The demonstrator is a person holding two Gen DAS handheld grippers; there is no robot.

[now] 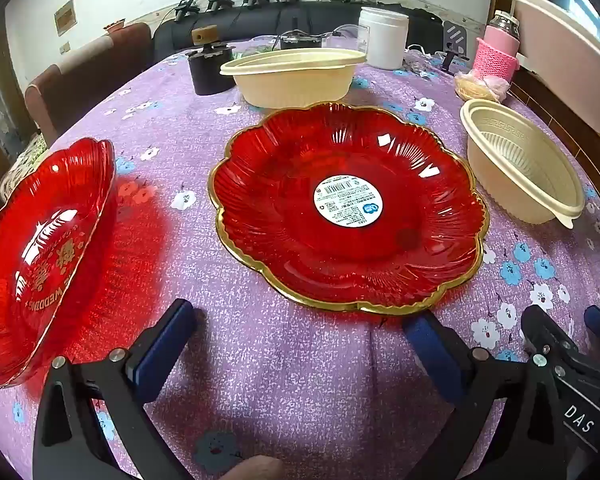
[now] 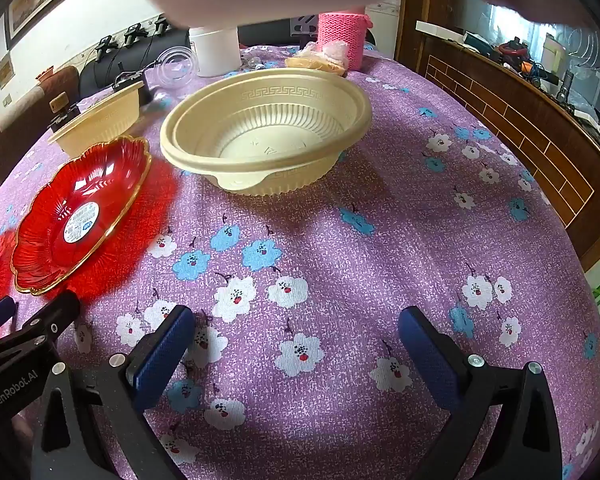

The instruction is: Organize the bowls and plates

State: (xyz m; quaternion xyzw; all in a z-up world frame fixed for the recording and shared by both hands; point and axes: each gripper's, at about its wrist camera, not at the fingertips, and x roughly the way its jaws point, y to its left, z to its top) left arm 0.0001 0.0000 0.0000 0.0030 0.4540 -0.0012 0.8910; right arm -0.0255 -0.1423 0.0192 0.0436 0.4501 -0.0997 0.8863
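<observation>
A red gold-rimmed plate [image 1: 348, 208] with a white sticker lies on the purple floral tablecloth, just ahead of my open, empty left gripper [image 1: 300, 344]; it also shows in the right wrist view [image 2: 80, 216]. A second red plate [image 1: 40, 264] with gold lettering lies at the left. A cream bowl [image 1: 296, 76] stands behind the plate. Another cream bowl [image 2: 268, 132] stands ahead of my open, empty right gripper [image 2: 296, 340]; it also shows in the left wrist view [image 1: 524, 164]. The right gripper's fingers [image 1: 548, 332] show at the left view's lower right.
At the table's far end stand a black pot [image 1: 212, 68], a white jar [image 1: 384, 36], a pink knit-covered bottle [image 1: 496, 52] and a bagged item [image 1: 480, 86]. A brown chair [image 1: 80, 80] is at the left. A wooden counter [image 2: 520, 120] runs along the right.
</observation>
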